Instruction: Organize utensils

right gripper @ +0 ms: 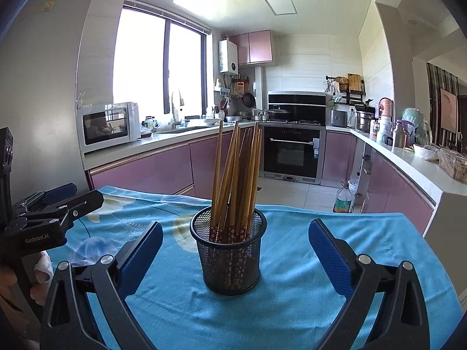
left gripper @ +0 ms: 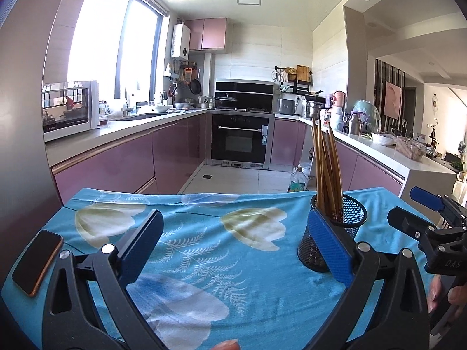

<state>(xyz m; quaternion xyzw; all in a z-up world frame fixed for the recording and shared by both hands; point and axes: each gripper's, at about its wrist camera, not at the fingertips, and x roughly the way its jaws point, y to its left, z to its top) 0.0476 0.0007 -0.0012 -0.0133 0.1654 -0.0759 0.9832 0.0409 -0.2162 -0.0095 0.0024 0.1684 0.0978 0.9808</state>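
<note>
A black mesh cup (right gripper: 230,250) stands on the blue floral tablecloth (right gripper: 292,306) with several wooden chopsticks (right gripper: 236,175) upright in it. My right gripper (right gripper: 235,239) is wide open, level with the cup, and the cup stands between and just beyond its blue fingertips without touching them. In the left wrist view the mesh cup (left gripper: 341,227) and chopsticks (left gripper: 327,169) sit behind the right blue finger (left gripper: 329,248). My left gripper (left gripper: 233,239) is wide open over bare cloth with nothing between its fingers. The right gripper (left gripper: 423,213) shows at that view's right edge.
A dark phone (left gripper: 38,262) lies on the tablecloth (left gripper: 219,248) at the left edge. Beyond the table's far edge is a kitchen floor with a plastic bottle (right gripper: 343,198) standing on it. Pink cabinets and worktops line both sides. A hand (left gripper: 446,294) holds the right tool.
</note>
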